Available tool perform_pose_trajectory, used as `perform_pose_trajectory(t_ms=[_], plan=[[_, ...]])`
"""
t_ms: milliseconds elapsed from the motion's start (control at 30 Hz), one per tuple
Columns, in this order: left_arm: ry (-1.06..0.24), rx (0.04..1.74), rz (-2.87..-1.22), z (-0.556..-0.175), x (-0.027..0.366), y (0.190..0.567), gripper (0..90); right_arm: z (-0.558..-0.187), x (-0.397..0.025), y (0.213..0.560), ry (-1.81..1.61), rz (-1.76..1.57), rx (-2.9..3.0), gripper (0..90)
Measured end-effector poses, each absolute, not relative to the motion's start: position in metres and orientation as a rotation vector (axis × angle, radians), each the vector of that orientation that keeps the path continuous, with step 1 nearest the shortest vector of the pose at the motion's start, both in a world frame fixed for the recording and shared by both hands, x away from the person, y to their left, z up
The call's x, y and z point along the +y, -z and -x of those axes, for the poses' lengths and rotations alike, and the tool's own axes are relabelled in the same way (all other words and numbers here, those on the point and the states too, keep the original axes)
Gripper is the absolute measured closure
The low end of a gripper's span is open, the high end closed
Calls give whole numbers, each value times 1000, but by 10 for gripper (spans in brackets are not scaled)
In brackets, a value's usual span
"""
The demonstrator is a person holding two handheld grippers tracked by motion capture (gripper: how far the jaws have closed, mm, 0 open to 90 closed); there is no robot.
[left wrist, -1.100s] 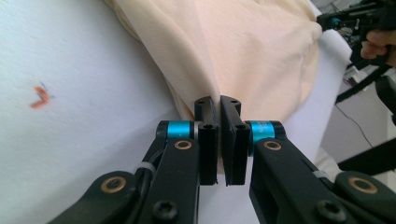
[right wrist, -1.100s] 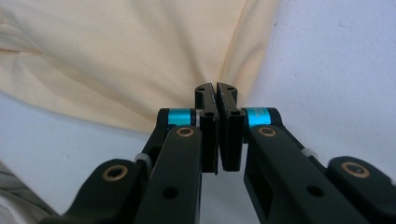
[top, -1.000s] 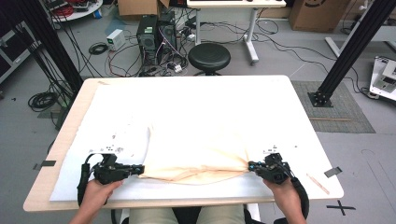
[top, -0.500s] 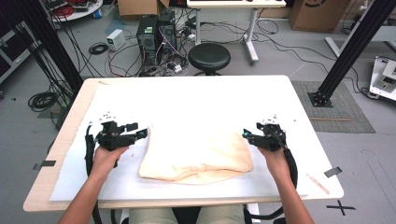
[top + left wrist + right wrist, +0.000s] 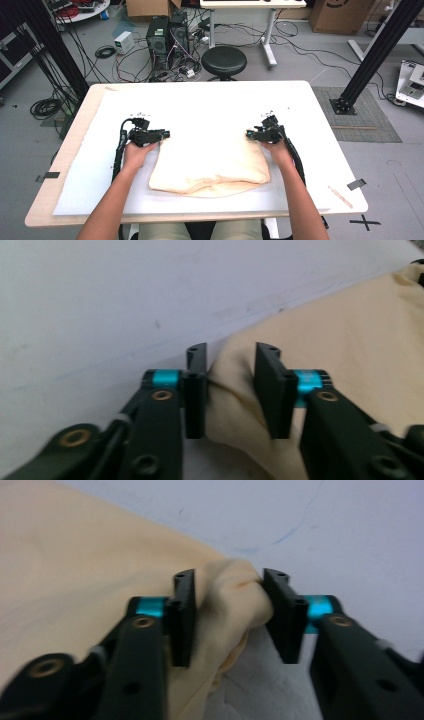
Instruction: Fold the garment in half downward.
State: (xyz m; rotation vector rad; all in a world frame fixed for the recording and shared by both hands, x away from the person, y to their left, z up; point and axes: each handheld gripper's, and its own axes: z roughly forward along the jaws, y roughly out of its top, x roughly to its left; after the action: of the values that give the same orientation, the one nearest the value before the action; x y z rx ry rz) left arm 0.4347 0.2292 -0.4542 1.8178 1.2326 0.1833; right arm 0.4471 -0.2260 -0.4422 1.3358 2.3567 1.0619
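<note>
Figure: folding a cream cloth, far corners in hand. Nearest me, my two forearms enter from the bottom edge of the high view and run forward along either side of the cream cloth (image 5: 210, 162), which lies folded on the white sheet (image 5: 80, 195) covering the tabletop (image 5: 345, 200). Its rounded fold edge faces me; its long axis runs left to right, across my line of reach.

Farther on, the left gripper (image 5: 159, 134) sits at the cloth's far left corner and the right gripper (image 5: 251, 134) at its far right corner, roughly level with each other and equally near the cloth. Both point inward, toward one another, hands gripping from behind and wrists roughly level.

In the left gripper view, the left gripper's fingers (image 5: 196, 390) stand partly apart with a bunched corner of cloth between them, touching the left finger; a gap shows at the other finger, so I judge the hold loose or just let go. In the right gripper view, the right gripper's fingers (image 5: 183, 617) are likewise partly apart, a thick wad of the cloth's corner filling the space between them.

The coming move turns on this: the cloth's body lies toward me and inward of both pairs of fingers, so I judge that withdrawal should go outward.

Beyond the tabletop stand a black stool (image 5: 223, 61) and tangled cables on the floor.
</note>
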Motion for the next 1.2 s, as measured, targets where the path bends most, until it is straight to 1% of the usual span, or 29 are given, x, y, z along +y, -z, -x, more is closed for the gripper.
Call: perform_pose_trajectory(t_ms=[33, 67, 100, 167, 367, 400, 500, 533, 600, 633, 700, 733, 767, 800, 833, 900, 1000, 1100, 1167, 1200], plan=[[-172, 1232, -1809, -434, 231, 454, 753, -447, -224, 445, -1048, -1332, 2378, 647], [-185, 1233, -1816, -434, 231, 453, 802, -446, -223, 445, -1067, -1320, 2378, 760], [-196, 1229, -1826, -433, 230, 452, 829, -445, -222, 445, -1081, -1299, 2397, 795], [-227, 1221, -1827, -432, 229, 449, 842, -444, -221, 442, -1047, -1268, 2395, 823], [-329, 1197, -1652, -435, 225, 436, 847, -445, -244, 424, -1089, -1287, 2169, 835], [-324, 1213, -1657, -440, 221, 435, 846, -449, -247, 421, -1101, -1295, 2144, 834], [-380, 1222, -1650, -458, 210, 429, 846, -462, -249, 415, -1096, -1291, 2078, 834], [-395, 1219, -1654, -462, 207, 427, 845, -473, -249, 414, -1095, -1328, 2040, 833], [-462, 1200, -1660, -471, 202, 427, 845, -478, -249, 415, -1093, -1348, 2020, 833], [-455, 1218, -1672, -476, 201, 428, 843, -483, -249, 417, -1082, -1368, 2008, 832], [-450, 1235, -1668, -481, 198, 432, 814, -488, -245, 422, -1069, -1402, 1992, 815], [-440, 1250, -1650, -481, 197, 432, 724, -488, -241, 424, -1058, -1399, 1979, 763], [-411, 1260, -1630, -480, 197, 433, 596, -488, -238, 425, -1042, -1398, 1975, 658], [-411, 1256, -1640, -478, 198, 431, 502, -486, -236, 425, -1040, -1397, 1965, 563], [-435, 1238, -1652, -475, 199, 429, 478, -483, -235, 422, -1051, -1384, 1966, 533], [-468, 1195, -1654, -465, 201, 425, 463, -470, -232, 414, -1075, -1306, 1975, 500], [-475, 1140, -1661, -450, 207, 421, 453, -443, -228, 401, -1178, -1163, 2039, 500], [-440, 1098, -1660, -435, 213, 421, 455, -409, -219, 395, -1228, -986, 2075, 501], [-439, 1071, -1681, -426, 215, 421, 454, -386, -213, 396, -1259, -879, 2116, 534], [-435, 1060, -1682, -422, 216, 422, 451, -375, -209, 397, -1259, -832, 2149, 571]])
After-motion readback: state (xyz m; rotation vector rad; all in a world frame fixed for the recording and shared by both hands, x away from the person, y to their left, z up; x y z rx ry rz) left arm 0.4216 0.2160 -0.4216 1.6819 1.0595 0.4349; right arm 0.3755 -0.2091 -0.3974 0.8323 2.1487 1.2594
